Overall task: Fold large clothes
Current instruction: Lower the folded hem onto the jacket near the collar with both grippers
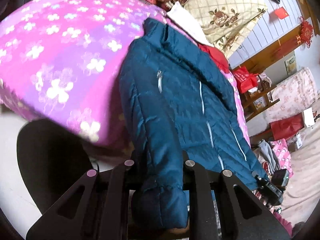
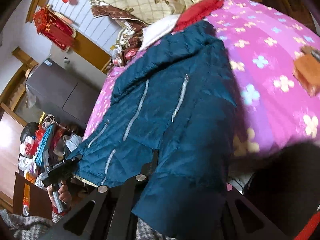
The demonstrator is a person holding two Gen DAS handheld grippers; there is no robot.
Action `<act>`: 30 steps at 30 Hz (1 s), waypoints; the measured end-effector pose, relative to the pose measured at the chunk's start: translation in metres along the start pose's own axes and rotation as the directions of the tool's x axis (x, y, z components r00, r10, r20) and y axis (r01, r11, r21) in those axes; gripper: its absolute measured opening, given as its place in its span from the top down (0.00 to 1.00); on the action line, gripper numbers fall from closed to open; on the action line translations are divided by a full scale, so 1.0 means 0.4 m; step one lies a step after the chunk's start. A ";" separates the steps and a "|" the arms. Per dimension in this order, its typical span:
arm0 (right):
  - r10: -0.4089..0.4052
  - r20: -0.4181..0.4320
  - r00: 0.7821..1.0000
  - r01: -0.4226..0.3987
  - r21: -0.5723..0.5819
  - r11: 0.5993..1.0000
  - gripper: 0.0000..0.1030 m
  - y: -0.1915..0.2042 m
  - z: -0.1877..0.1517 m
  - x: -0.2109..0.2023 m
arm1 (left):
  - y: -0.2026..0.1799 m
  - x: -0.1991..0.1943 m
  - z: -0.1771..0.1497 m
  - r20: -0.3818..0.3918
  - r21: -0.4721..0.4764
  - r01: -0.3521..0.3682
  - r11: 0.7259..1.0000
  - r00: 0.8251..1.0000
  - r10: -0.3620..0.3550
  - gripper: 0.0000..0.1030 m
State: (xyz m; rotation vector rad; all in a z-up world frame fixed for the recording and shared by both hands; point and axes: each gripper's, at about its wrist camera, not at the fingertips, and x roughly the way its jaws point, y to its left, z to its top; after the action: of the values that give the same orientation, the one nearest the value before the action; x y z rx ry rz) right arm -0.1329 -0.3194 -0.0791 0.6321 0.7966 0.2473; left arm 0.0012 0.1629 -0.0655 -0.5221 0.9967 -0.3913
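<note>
Both hand-held grippers clamped, teal jacket held

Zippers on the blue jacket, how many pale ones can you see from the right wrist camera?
4 on the jacket: a short chest zipper, a long centre zipper, a short pocket zipper near the left edge, and one at the hem. Folds may hide more.

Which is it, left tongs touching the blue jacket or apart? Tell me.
Touching. The left wrist view shows the left tongs shut on the blue jacket's cuffed sleeve, the fabric pinched between them.
</note>
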 end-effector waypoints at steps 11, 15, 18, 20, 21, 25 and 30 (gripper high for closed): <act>-0.004 0.160 0.987 0.027 -0.143 0.989 0.93 0.119 0.246 -0.004 | -0.163 0.009 0.233 0.198 0.149 -0.089 0.985 0.978 0.058 0.85; -0.020 0.206 0.978 0.050 -0.144 0.988 0.93 0.143 0.354 0.028 | -0.228 0.061 0.352 0.235 0.165 -0.127 0.978 0.968 0.086 0.85; -0.038 0.226 0.973 0.068 -0.126 0.990 0.93 0.143 0.433 0.060 | -0.258 0.104 0.427 0.253 0.159 -0.161 0.974 0.960 0.118 0.85; -0.048 0.228 0.973 0.076 -0.115 0.990 0.93 0.141 0.474 0.078 | -0.267 0.132 0.464 0.251 0.149 -0.177 0.973 0.958 0.136 0.85; -0.056 0.228 0.972 0.084 -0.114 0.990 0.93 0.141 0.495 0.091 | -0.273 0.149 0.485 0.248 0.151 -0.189 0.970 0.957 0.148 0.85; -0.090 0.224 0.970 0.114 -0.096 0.989 0.93 0.124 0.567 0.144 | -0.294 0.208 0.544 0.244 0.168 -0.250 0.953 0.948 0.206 0.85; -0.123 0.223 0.967 0.136 -0.043 0.990 0.93 0.084 0.643 0.213 | -0.305 0.305 0.619 0.240 0.183 -0.330 0.926 0.928 0.283 0.85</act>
State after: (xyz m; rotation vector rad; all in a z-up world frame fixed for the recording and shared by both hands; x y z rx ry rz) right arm 0.1141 -0.3673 0.0271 0.5402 0.6119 0.0783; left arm 0.2670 0.0565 0.0302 -0.1935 0.8014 -0.1562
